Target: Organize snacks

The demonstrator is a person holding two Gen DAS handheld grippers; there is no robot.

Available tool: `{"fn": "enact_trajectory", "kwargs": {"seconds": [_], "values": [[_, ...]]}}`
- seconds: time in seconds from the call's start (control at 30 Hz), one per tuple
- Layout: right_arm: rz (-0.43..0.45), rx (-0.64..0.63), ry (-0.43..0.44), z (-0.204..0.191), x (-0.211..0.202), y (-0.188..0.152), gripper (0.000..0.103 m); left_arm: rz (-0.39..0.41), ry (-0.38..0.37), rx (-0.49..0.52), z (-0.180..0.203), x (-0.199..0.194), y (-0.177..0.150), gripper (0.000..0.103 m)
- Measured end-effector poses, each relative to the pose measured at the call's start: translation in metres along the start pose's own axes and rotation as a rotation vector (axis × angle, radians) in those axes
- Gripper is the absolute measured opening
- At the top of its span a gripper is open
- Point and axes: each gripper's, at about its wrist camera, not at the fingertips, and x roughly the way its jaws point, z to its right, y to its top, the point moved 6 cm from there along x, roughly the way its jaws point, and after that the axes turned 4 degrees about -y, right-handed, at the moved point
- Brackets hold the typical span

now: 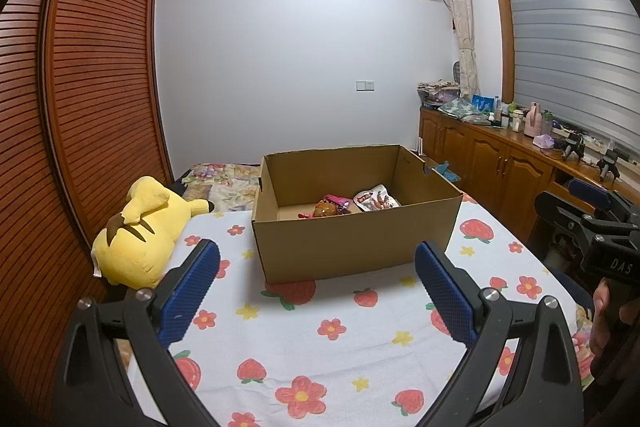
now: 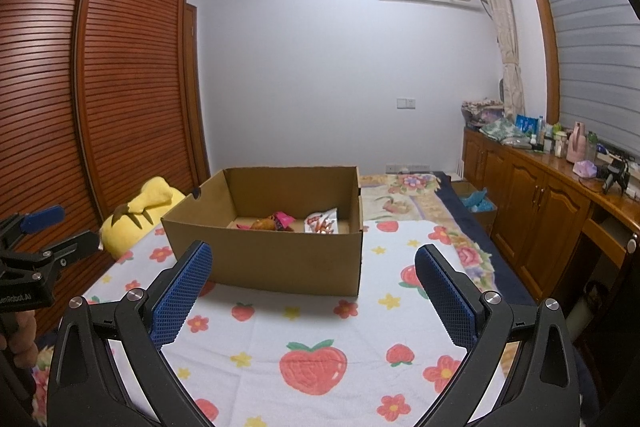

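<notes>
My left gripper [image 1: 316,281] hangs wide apart, its blue ridged pads gripping nothing; my right gripper [image 2: 312,285] is spread just as wide, bare too. Ahead sits the open cardboard box [image 1: 352,247], matte brown, square-cornered, on a soft white blanket [image 1: 328,351] printed with strawberries and flowers. Inside lie a crinkly pink snack packet [image 1: 334,206] and a glossy white snack bag [image 1: 376,202]. A plush yellow Pikachu [image 1: 138,231] slumps beside the slatted wooden wardrobe [image 1: 100,67].
</notes>
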Motion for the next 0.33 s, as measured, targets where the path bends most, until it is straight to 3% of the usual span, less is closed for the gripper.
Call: {"fn": "enact_trajectory", "kwargs": {"seconds": [0.33], "values": [[0.0, 0.0, 0.0, 0.0001, 0.0, -0.0002, 0.103, 0.0, 0.001, 0.0, -0.0002, -0.0007, 0.0008, 0.099]]}}
